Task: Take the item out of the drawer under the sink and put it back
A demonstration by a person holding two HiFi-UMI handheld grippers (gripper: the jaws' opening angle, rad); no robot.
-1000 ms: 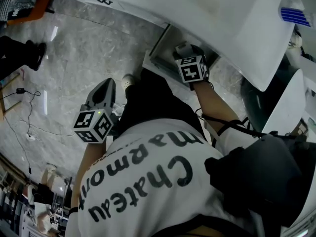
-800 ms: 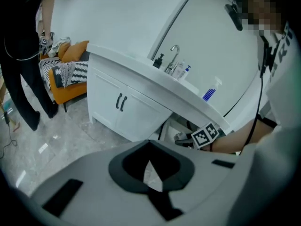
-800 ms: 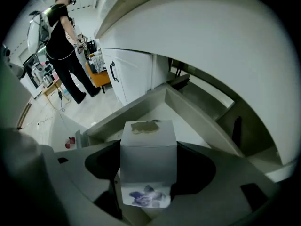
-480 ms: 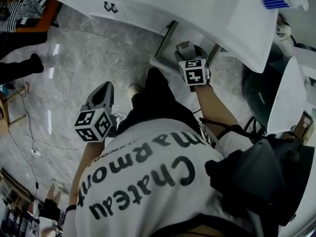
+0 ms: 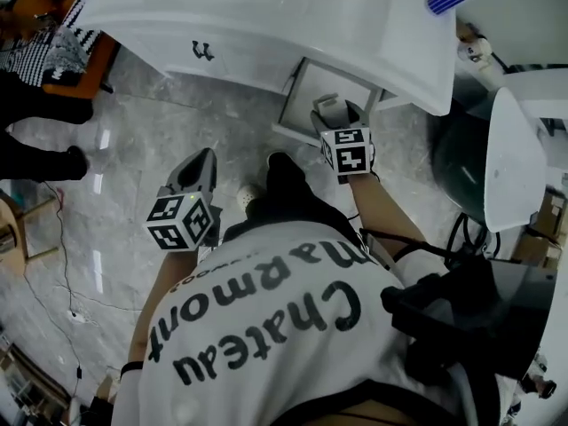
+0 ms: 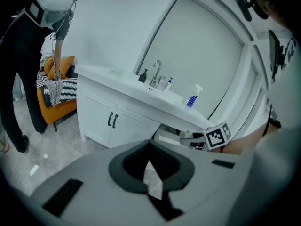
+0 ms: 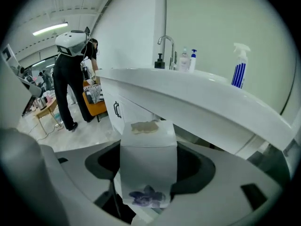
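My right gripper [image 5: 334, 112] is shut on a white box [image 7: 148, 159] with a blue flower print, held upright between its jaws just in front of the open drawer [image 5: 306, 96] under the white sink counter [image 5: 266, 16]. In the head view the box [image 5: 329, 106] shows only as a pale shape at the jaw tips. The left gripper [image 5: 200, 162] hangs over the marble floor to the left of my legs. Its jaws look shut with nothing in them [image 6: 150, 166]. From the left gripper view the drawer [image 6: 167, 138] juts out below the counter.
A blue-striped spray bottle [image 7: 240, 67], a faucet [image 7: 167, 44] and small bottles stand on the counter. Cabinet doors with black handles [image 5: 204, 51] lie left of the drawer. Another person [image 7: 70, 79] stands by an orange chair [image 6: 56, 102]. A white fixture [image 5: 510, 158] sits at right.
The head view has risen, so more of the counter top shows. My right gripper stays at the drawer mouth with the box. The left gripper has hardly moved.
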